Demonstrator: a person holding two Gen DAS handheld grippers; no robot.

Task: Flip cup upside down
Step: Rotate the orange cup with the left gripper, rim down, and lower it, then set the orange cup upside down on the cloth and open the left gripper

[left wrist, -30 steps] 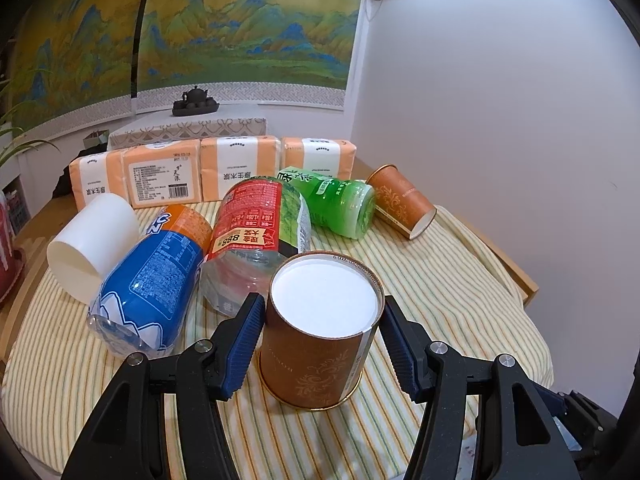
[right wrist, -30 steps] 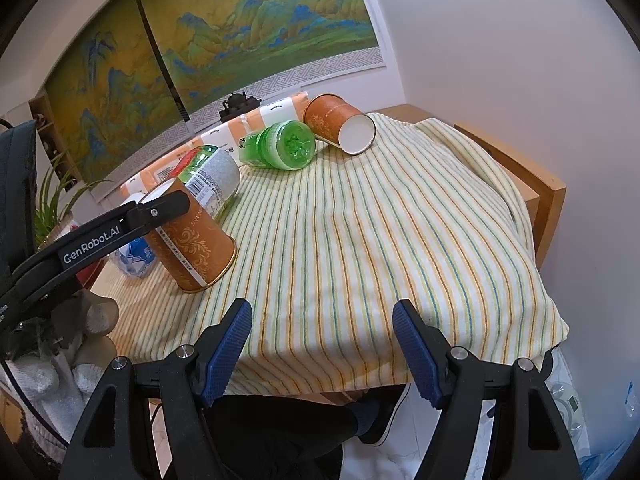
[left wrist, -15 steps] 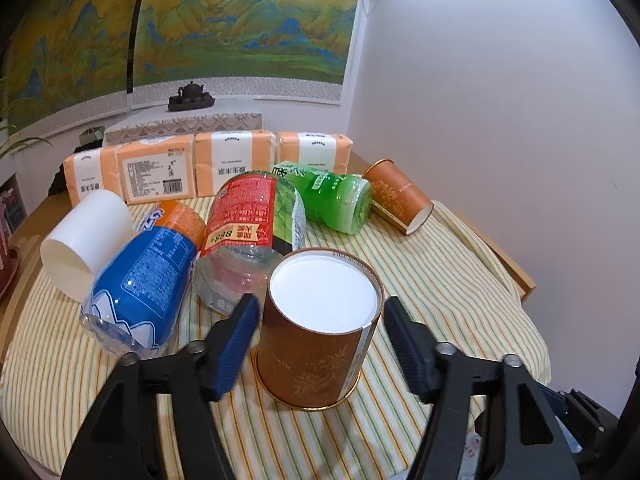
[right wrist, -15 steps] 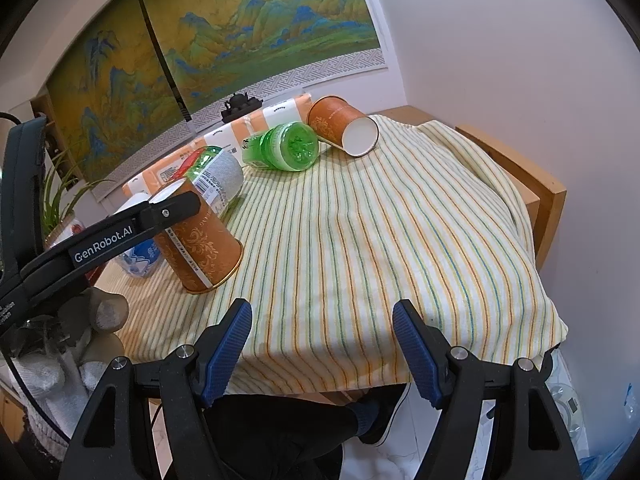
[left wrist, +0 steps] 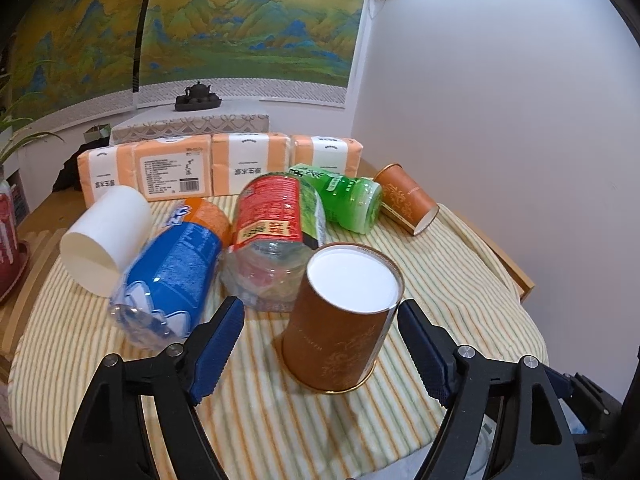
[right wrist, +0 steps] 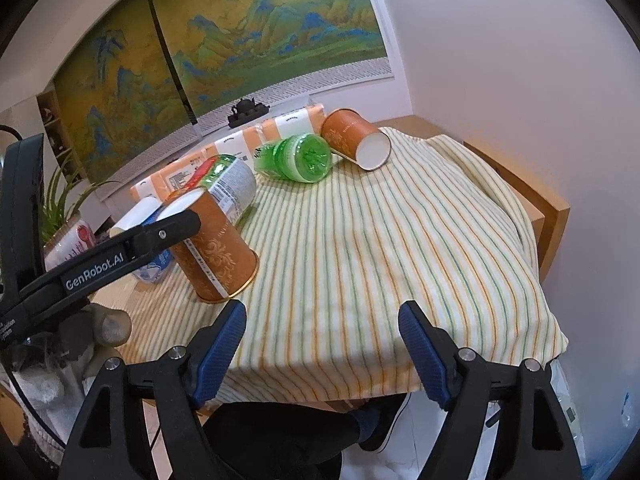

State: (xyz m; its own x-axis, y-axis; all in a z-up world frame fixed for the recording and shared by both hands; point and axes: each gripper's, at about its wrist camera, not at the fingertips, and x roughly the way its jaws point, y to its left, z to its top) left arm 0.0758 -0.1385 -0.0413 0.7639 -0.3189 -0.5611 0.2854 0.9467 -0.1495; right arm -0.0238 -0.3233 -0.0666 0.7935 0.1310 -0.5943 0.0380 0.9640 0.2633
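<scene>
Brown paper cup stands inverted, axis vertical, on the striped table, between the left gripper fingers, spread wide, untouching. Right gripper wide open, empty, farther.

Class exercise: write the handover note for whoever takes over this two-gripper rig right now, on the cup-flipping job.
Left gripper: open, jaws either side of the near brown cup, not touching it.
Right gripper: open, empty, at the near edge of the striped cloth.
Done: this cup stands mouth down, white base up.
Left: draw the left gripper clear. A second brown cup lies on its side at the back, if it counts.
</scene>
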